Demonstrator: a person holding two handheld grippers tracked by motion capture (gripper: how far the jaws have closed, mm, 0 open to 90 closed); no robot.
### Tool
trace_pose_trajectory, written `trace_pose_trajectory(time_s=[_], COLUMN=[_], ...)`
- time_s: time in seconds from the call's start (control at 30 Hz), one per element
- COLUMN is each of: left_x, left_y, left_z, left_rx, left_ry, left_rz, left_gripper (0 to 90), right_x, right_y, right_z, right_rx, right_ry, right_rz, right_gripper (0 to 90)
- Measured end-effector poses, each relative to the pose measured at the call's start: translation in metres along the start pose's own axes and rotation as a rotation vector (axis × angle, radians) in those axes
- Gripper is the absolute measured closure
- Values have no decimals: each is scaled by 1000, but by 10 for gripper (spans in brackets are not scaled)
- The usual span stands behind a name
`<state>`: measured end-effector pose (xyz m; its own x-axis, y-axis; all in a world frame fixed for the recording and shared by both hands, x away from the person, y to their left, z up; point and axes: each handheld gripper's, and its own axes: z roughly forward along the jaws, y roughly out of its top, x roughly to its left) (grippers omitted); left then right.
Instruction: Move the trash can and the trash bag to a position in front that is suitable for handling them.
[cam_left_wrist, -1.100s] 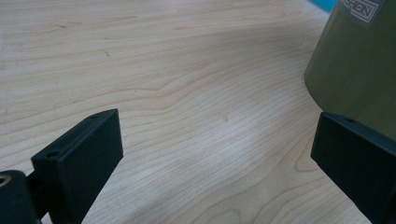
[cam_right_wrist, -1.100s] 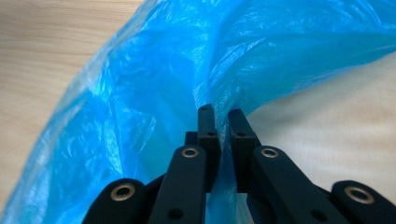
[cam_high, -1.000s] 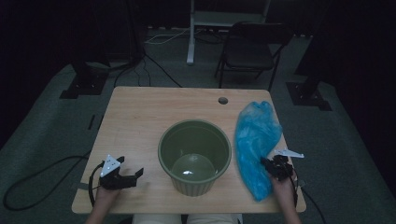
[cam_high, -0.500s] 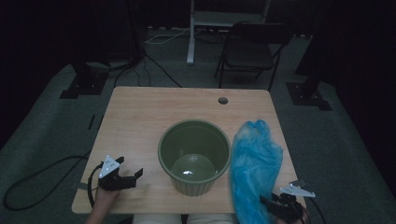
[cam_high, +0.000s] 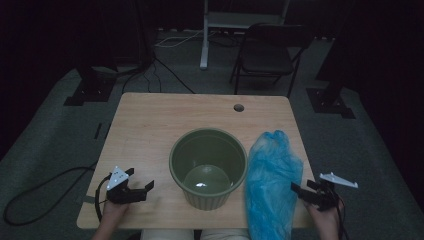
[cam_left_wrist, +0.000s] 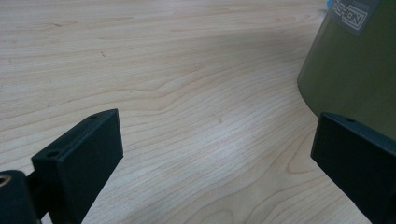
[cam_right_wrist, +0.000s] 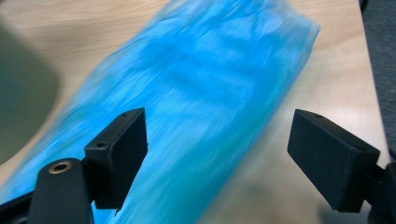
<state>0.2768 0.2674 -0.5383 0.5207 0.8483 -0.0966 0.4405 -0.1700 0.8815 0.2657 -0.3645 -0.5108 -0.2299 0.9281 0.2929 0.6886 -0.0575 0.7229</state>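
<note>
Right gripper (cam_high: 306, 192) down in the lower right of the high view, jaws spread wide, just been opening up, nothing pinched between them. In the right gripper view, black pads (cam_right_wrist: 119, 156) standing well apart, blurry blue plastic bag (cam_right_wrist: 196, 102) lying beyond and under them, not clamped. Same bag (cam_high: 272, 185) in the high view: long crumpled blue heap, lower right of center, running from mid-table down past the near edge, just left of the gripper tips. Can't tell whether the tips brush it.

Left gripper (cam_high: 142, 189) in the lower left of the high view, jaws apart too, holding nothing, parked on the table (cam_high: 150, 130) near the front edge. In the left gripper view, bare wood grain between the two pads (cam_left_wrist: 88, 154), green pot (cam_left_wrist: 359, 70) filling the upper right, wall close by the right-hand pad.

Pot (cam_high: 209, 167) at center of the high view, upright, round, open top, pale shine at the bottom. Bag just beside its right wall. Folding chair (cam_high: 265, 57) off the table at upper center, on dark carpet.
</note>
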Motion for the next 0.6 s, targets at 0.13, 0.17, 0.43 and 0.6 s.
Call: trace_pose_trajectory(time_s=[0.13, 0.17, 0.43, 0.6], left_x=[0, 1, -1, -1], left_y=[0, 0, 1, 1], left_z=[0, 0, 2, 1], left_rx=[7, 9, 14, 12], left_ry=[-1, -1, -5, -6], left_rz=[14, 13, 15, 12], left_gripper=[28, 28, 28, 28], right_x=[-8, -7, 16, 43], right_y=[23, 27, 37, 32], right_z=[42, 50, 92, 105], right_rx=[69, 77, 133, 151], right_ry=[-33, -39, -106, -176], right_rz=[8, 11, -63, -232], right_gripper=[178, 178, 168, 170])
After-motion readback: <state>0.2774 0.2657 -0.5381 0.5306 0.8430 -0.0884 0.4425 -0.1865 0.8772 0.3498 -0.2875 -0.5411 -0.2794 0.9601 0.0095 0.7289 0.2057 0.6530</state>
